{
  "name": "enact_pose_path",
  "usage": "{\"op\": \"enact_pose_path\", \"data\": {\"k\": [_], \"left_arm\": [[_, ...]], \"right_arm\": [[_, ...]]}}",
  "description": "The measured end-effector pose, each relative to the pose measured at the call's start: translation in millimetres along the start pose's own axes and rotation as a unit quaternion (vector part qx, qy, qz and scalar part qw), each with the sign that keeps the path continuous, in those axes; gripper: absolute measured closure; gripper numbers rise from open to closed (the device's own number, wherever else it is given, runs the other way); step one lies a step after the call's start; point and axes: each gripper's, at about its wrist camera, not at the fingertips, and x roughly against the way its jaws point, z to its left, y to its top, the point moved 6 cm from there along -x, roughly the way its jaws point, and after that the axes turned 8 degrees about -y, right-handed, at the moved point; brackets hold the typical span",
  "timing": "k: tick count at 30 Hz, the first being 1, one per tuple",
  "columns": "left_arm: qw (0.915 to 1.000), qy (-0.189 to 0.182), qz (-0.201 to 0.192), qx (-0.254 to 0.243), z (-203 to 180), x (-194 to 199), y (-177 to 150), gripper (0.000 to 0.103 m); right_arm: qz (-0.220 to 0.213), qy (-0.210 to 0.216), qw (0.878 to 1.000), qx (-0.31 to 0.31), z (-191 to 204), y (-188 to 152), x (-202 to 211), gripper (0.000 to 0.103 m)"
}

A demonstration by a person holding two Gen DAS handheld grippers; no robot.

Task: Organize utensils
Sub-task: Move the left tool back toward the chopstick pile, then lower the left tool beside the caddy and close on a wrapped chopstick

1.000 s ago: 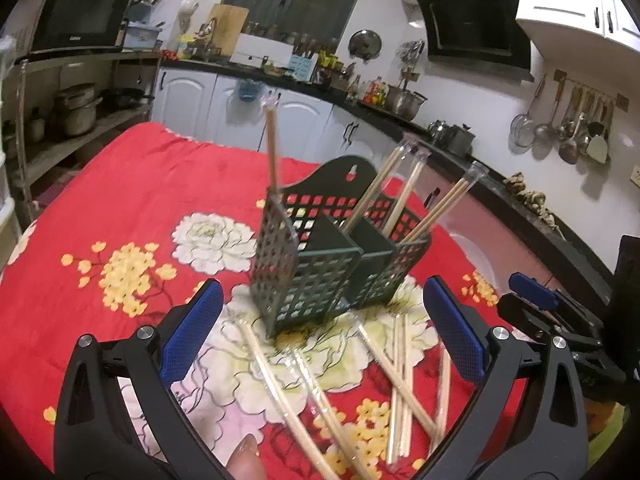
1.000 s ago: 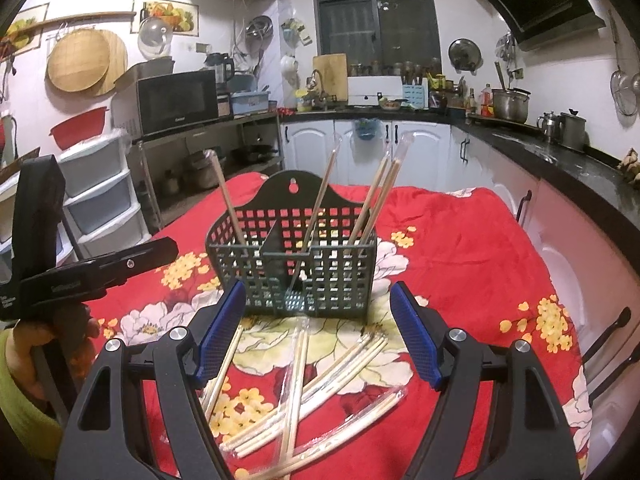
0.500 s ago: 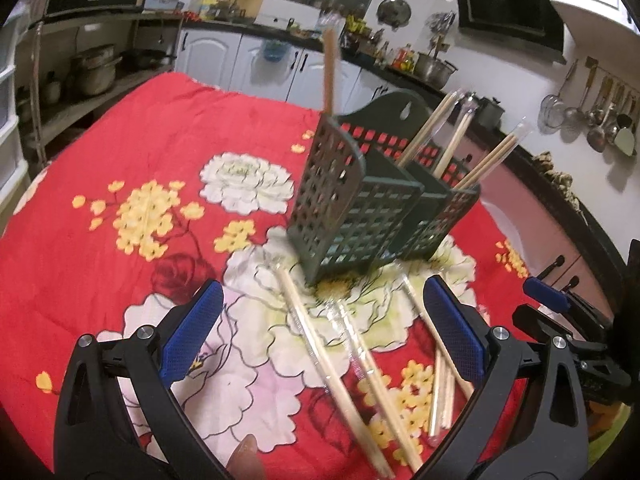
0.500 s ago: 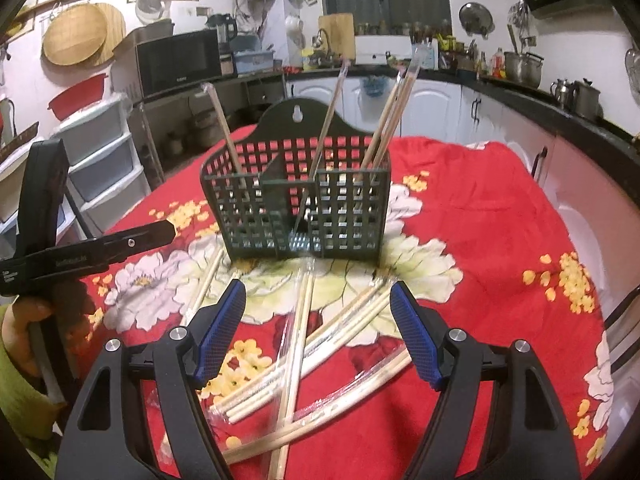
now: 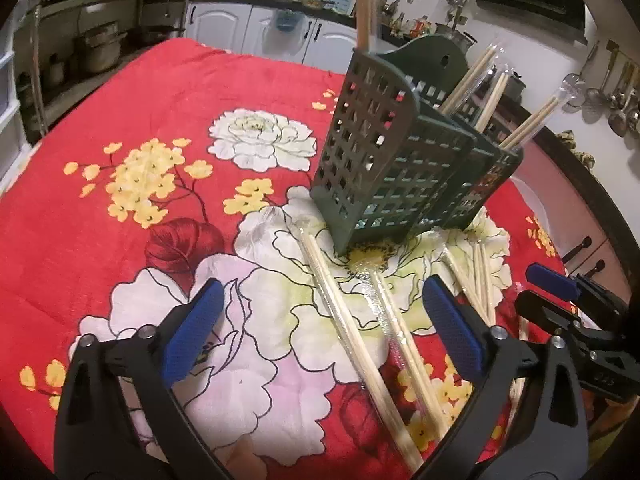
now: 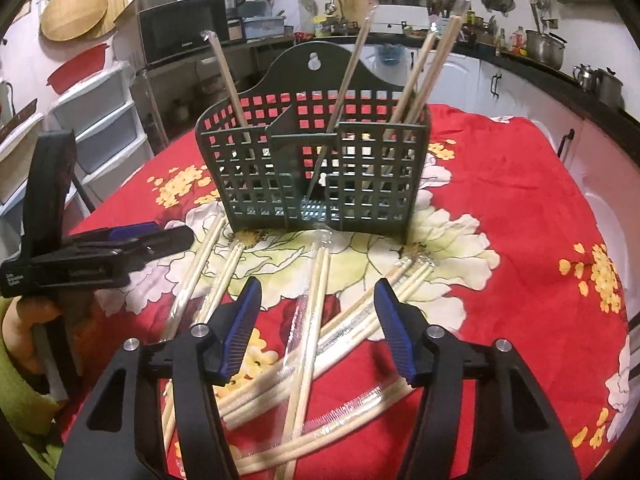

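A dark green lattice holder (image 5: 392,160) (image 6: 320,160) stands on the red floral cloth with several wrapped chopstick pairs upright in its compartments. More wrapped chopsticks (image 5: 352,332) (image 6: 316,312) lie loose on the cloth in front of it. My left gripper (image 5: 320,284) hangs low over two of these pairs, its jaws wide and closing slightly, touching nothing. My right gripper (image 6: 318,286) straddles one pair that points at the holder. Its jaws are closing, but the pads stand clear of the chopsticks.
The cloth (image 5: 140,120) covers a round table whose edge drops off at the right. The other gripper shows at each view's side: right (image 5: 540,296), left (image 6: 176,236), held by a hand in a green sleeve (image 6: 20,360). Counters, shelves and plastic drawers (image 6: 100,120) ring the table.
Both grippers have sunk toward the table and tipped downward, so the holder and loose chopsticks look nearer. The right jaws have narrowed visibly. Nothing was picked up.
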Motion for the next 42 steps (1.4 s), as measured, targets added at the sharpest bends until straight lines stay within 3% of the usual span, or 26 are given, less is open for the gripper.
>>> {"op": "enact_pose_path", "data": {"k": [4,7,20,27,29,37,42], "left_arm": [[0.9998,-0.002,0.017,0.012,7.3,-11.3,-0.5,0.043],[0.9994,-0.002,0.027,0.023,13.9,-18.0,0.5,0.051],[0.9986,0.017,0.049,0.013,24.4,-37.7,16.1,0.067],[0.9983,0.027,0.052,-0.005,24.6,-39.7,16.4,0.07],[0.9983,0.026,0.053,-0.004,27.5,-39.7,16.9,0.075],[0.9969,0.022,0.074,0.015,36.8,-46.0,24.5,0.079],[0.9966,0.027,0.078,0.0,39.6,-54.0,30.7,0.079]], "right_arm": [[0.008,0.001,1.0,0.01,4.5,6.7,-8.3,0.05],[0.015,0.004,1.0,0.013,6.0,11.8,-16.2,0.051],[0.064,0.011,0.998,-0.003,2.4,19.8,-58.2,0.061],[0.108,0.028,0.993,-0.032,1.7,15.0,-79.8,0.077],[0.11,0.028,0.993,-0.036,0.9,13.4,-79.7,0.088],[0.062,0.043,0.997,-0.023,16.4,23.3,-48.9,0.096],[0.019,0.043,0.999,0.005,27.4,31.3,-18.2,0.097]]}}
